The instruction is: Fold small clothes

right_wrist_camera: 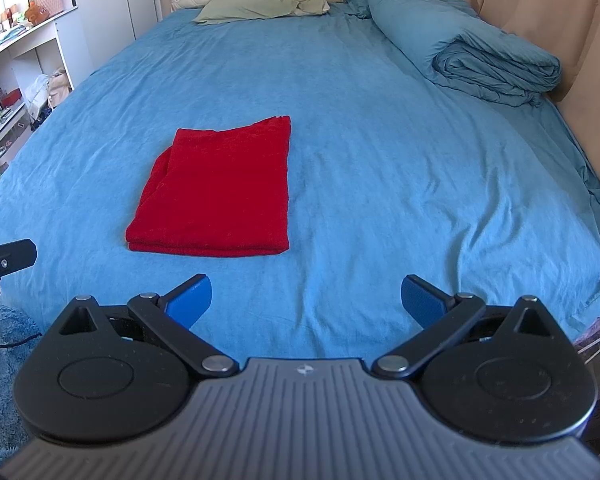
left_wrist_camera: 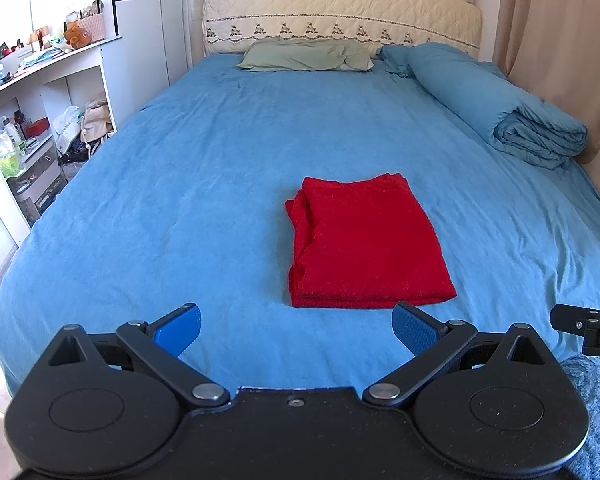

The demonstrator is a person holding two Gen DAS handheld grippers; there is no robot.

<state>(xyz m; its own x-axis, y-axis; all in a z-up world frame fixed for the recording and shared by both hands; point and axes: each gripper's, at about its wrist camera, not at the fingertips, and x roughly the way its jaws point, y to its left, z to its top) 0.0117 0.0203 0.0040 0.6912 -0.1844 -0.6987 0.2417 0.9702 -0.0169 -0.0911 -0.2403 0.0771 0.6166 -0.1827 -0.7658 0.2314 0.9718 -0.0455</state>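
A red, nubby-textured small garment (left_wrist_camera: 366, 240), folded into a layered rectangle with stacked edges along its near and left sides, lies flat at centre frame on the blue, softly wrinkled bedsheet (left_wrist_camera: 204, 184). Left gripper (left_wrist_camera: 296, 330) and right gripper (right_wrist_camera: 306, 302) sit at the bottom of their views, blue-padded fingers spread wide, holding nothing. The fold appears complete; any next move would call only for a light squaring-up or setting aside.

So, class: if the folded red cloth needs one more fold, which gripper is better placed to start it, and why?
Probably the left gripper: the red cloth lies almost straight ahead of it, just beyond its open fingers. From the right gripper, also open, the cloth sits off to its left.
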